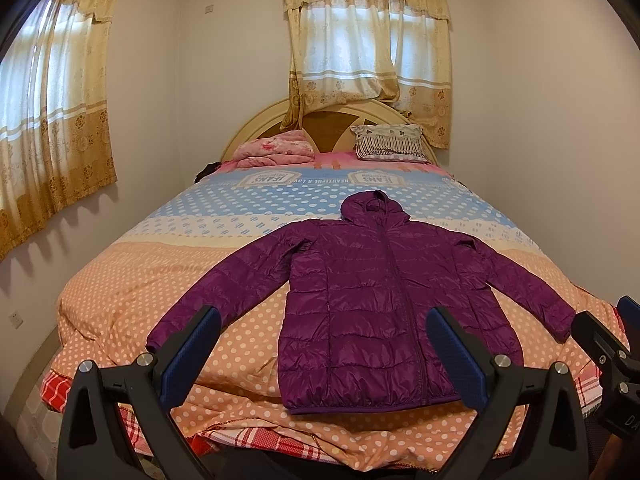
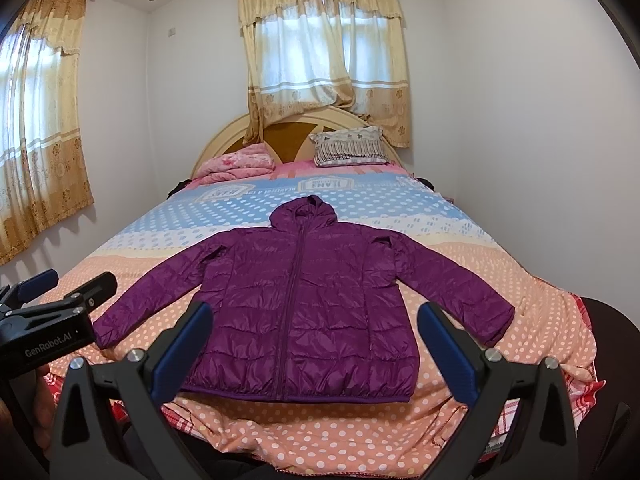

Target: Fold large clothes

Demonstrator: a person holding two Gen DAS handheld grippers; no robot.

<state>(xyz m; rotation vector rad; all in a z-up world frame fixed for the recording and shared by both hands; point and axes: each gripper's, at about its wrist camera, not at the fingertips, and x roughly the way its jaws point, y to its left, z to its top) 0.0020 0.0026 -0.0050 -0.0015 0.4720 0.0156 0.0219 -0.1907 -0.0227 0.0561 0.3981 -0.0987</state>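
Observation:
A purple hooded puffer jacket [image 1: 372, 300] lies flat and zipped on the bed, hood toward the headboard, both sleeves spread out and down, hem toward me. My left gripper [image 1: 323, 314] hangs open at the foot of the bed, short of the hem and nearer the jacket's left sleeve, holding nothing. The right wrist view shows the same jacket [image 2: 320, 272] centred, with my right gripper [image 2: 315, 310] open and empty before the hem. Each gripper appears in the other's view: the right gripper [image 1: 604, 316] at the right edge, the left gripper [image 2: 72, 282] at the left edge.
The bed's dotted orange, white and blue quilt [image 1: 140, 280] fills the room between white walls. A pink folded blanket [image 1: 276, 148] and a striped pillow [image 1: 390, 142] lie by the round headboard [image 1: 256, 124]. Curtained windows are behind and at left.

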